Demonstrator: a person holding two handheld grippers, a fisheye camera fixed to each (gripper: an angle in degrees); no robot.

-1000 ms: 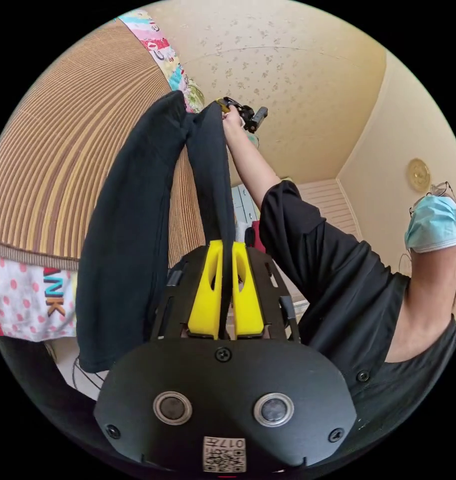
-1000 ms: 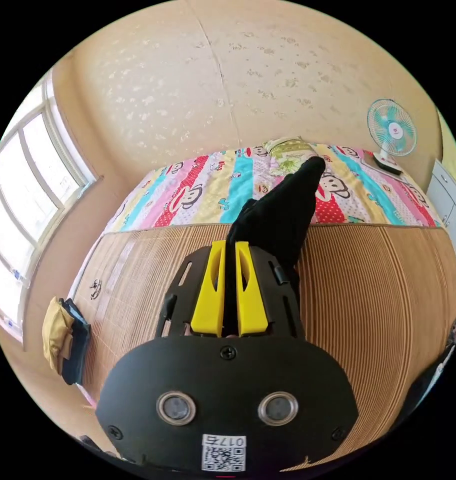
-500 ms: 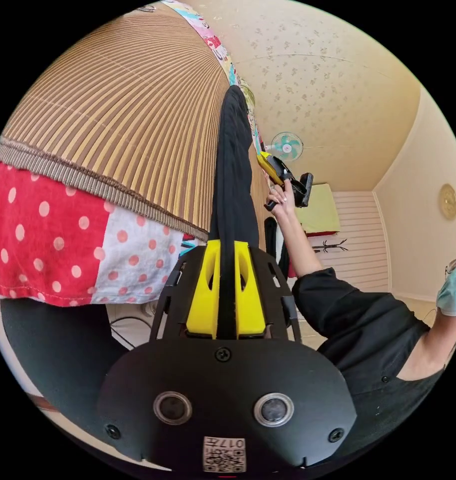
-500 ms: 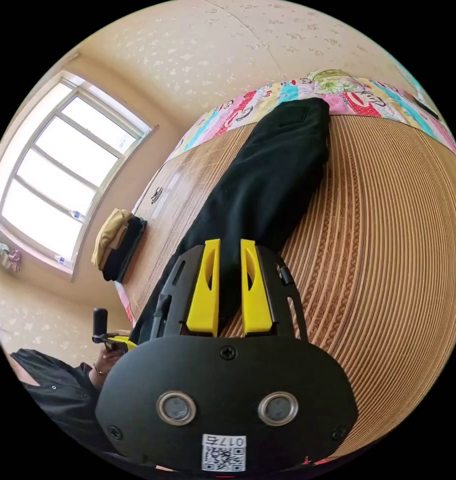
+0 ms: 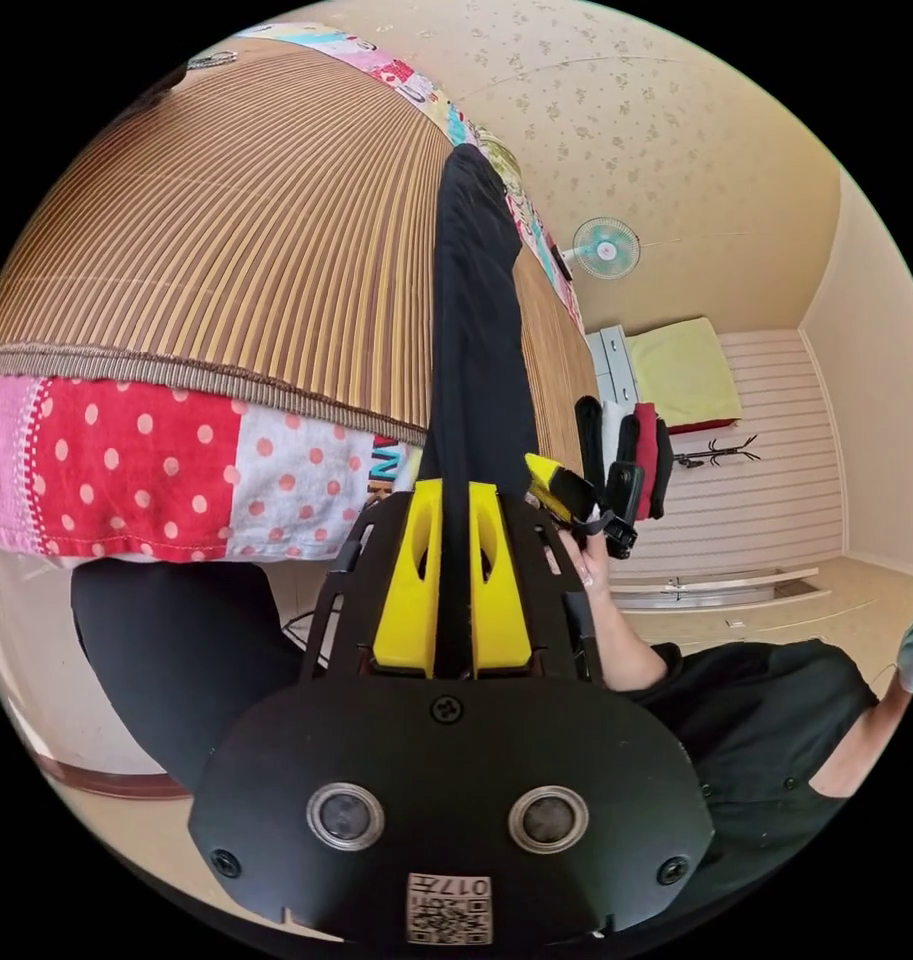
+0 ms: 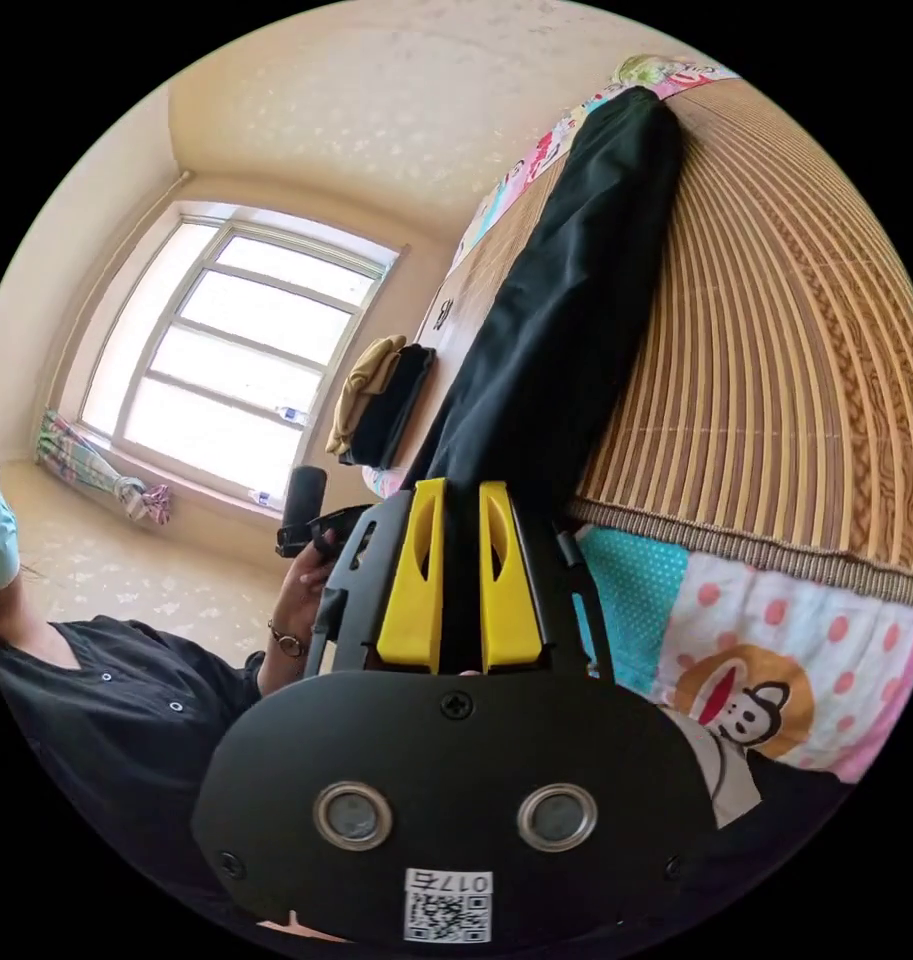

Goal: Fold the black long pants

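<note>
Across the striped bamboo mat (image 5: 256, 250) the black long pants (image 5: 476, 330) lie stretched lengthwise, their near end hanging past the mat's edge. Both yellow jaws of the left gripper (image 5: 453, 500) clamp that end; the right gripper (image 6: 461, 500) likewise pinches the fabric between its jaws. Beneath the mat shows a cartoon-print bedsheet (image 6: 766, 650). Folded clothes (image 6: 381, 400) sit near the window (image 6: 236, 370).

The black long pants (image 5: 476, 330) are soft matt cloth lying on a ribbed woven bamboo mat (image 5: 276, 230), the printed bedsheet (image 5: 146, 470) beneath is cotton-like, and the yellow fingers (image 5: 413, 580) look like smooth, slightly glossy plastic.
</note>
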